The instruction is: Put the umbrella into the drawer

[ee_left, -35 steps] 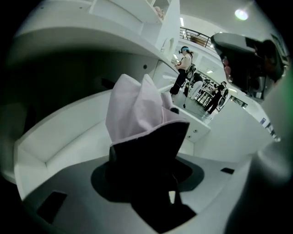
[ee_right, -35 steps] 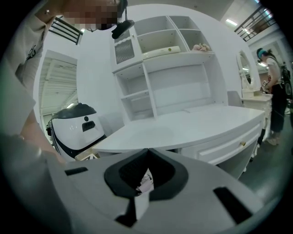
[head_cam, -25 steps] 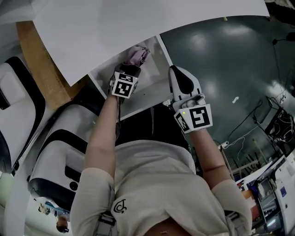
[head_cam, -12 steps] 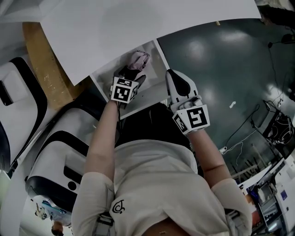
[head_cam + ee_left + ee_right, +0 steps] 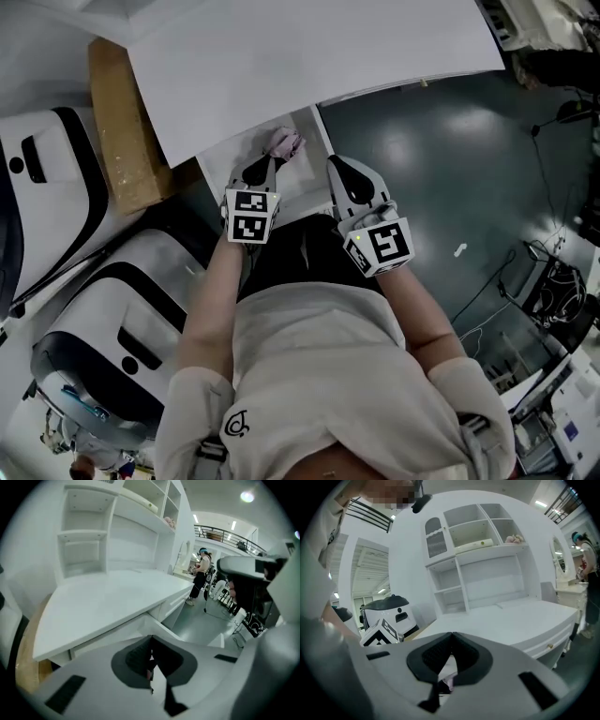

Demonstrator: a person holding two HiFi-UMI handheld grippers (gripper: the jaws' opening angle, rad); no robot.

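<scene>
Since the earlier frame, the left gripper (image 5: 265, 165) has let go of the umbrella (image 5: 284, 142) and pulled back toward the person. Its jaws are pressed together with nothing between them. Just to its right, the right gripper (image 5: 337, 169) is likewise clenched and empty. The pink umbrella lies at the far end of the open drawer (image 5: 221, 165), beneath the white desk (image 5: 309, 56).

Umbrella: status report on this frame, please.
Left gripper shut, empty. Right gripper shut, empty. Umbrella lying in the open drawer, neither gripper on it. Nothing seen blocking the drawer.
</scene>
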